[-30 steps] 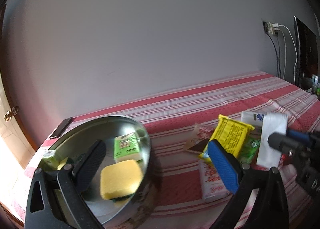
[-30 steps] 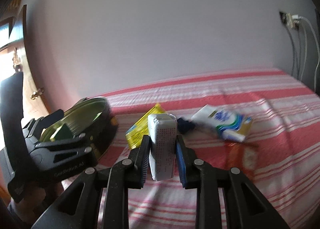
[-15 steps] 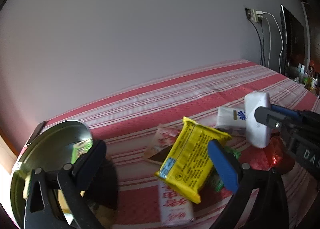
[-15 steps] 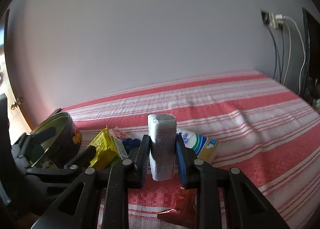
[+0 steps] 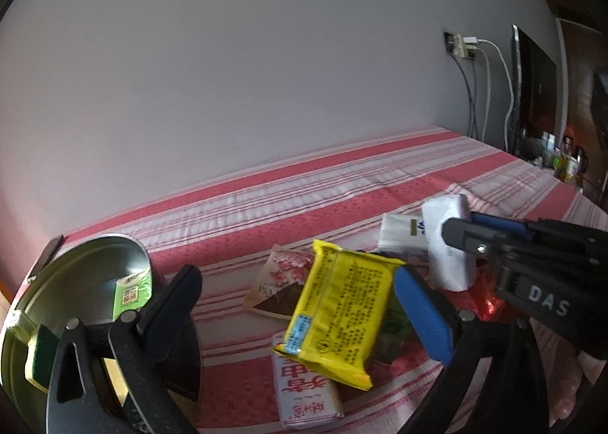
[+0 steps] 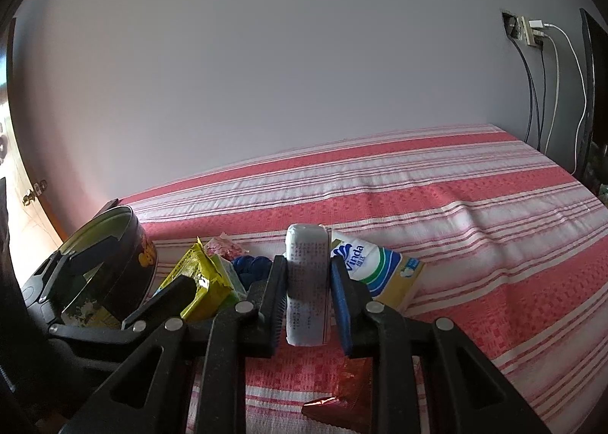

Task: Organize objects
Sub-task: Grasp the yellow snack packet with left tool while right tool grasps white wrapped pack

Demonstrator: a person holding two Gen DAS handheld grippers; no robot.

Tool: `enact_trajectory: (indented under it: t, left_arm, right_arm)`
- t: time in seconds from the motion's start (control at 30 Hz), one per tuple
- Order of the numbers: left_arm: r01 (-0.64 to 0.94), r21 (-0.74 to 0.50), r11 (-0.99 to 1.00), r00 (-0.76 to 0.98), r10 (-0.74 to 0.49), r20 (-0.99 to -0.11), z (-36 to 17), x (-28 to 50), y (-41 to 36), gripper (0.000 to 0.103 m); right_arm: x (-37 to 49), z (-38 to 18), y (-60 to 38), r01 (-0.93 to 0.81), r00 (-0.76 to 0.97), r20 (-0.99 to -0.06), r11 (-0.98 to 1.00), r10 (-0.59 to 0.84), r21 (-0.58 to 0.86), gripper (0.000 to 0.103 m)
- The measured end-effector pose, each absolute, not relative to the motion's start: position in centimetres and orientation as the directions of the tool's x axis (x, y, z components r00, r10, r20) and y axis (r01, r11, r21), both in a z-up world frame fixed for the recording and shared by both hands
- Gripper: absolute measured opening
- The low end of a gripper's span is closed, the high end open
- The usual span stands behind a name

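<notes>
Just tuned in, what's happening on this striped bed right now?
A person with two handheld grippers is sorting packets into a round tin. The right gripper is shut on a white packet, held upright above the pile. The left gripper is open at the yellow packet, not gripping it. The tin already holds a green carton and a sponge.

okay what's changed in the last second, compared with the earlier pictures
Both claws swung away from the round tin toward the snack pile. The open left claw now brackets the yellow packet without pressing it. The right claw stayed shut on the white packet; the tin's contents and the pile kept their places.
</notes>
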State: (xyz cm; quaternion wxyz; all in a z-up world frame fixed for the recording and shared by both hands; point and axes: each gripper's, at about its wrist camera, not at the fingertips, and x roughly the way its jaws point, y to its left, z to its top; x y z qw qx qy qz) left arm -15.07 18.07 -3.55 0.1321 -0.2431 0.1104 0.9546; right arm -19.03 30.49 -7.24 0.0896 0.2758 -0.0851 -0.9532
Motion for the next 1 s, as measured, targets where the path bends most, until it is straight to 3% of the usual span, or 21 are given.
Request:
enact_trajectory:
  t: [0.13,0.33,0.37,0.43,0.5,1.0]
  left_arm:
    - [-0.345,0.189,-0.919,-0.837,0.211,-0.504,-3.8,-14.9,19.2,0.103]
    - [-0.380,0.154,-0.912,-0.788,0.232,-0.570,-4.2,-16.3,19.5,0.099]
    - [-0.386,0.143,-0.911,-0.777,0.238,-0.583,-4.4,-16.5,19.5,0.095]
    - [-0.409,0.119,-0.905,-0.748,0.257,-0.612,-4.7,-17.0,19.5,0.069]
    - [-0.427,0.098,-0.899,-0.728,0.277,-0.627,-4.9,-17.1,19.4,0.055]
    - [-0.360,0.133,-0.923,-0.810,0.238,-0.536,-3.8,-15.6,18.8,0.050]
  right_arm:
    - [-19.1,-7.4,30.3,0.111,-0.826,-0.526,-0.973,-0.203,0.202,0.025]
    - [-19.1,-7.7,30.2,0.110,-0.819,-0.537,-0.973,-0.203,0.201,0.025]
    - [-19.1,-7.7,30.2,0.110,-0.819,-0.537,-0.973,-0.204,0.202,0.025]
    - [-19.1,-7.7,30.2,0.113,-0.818,-0.538,-0.973,-0.205,0.200,0.025]
    - [-19.0,-7.7,30.2,0.113,-0.819,-0.536,-0.973,-0.205,0.200,0.025]
    - [-18.7,-7.5,30.0,0.106,-0.826,-0.530,-0.977,-0.191,0.188,0.025]
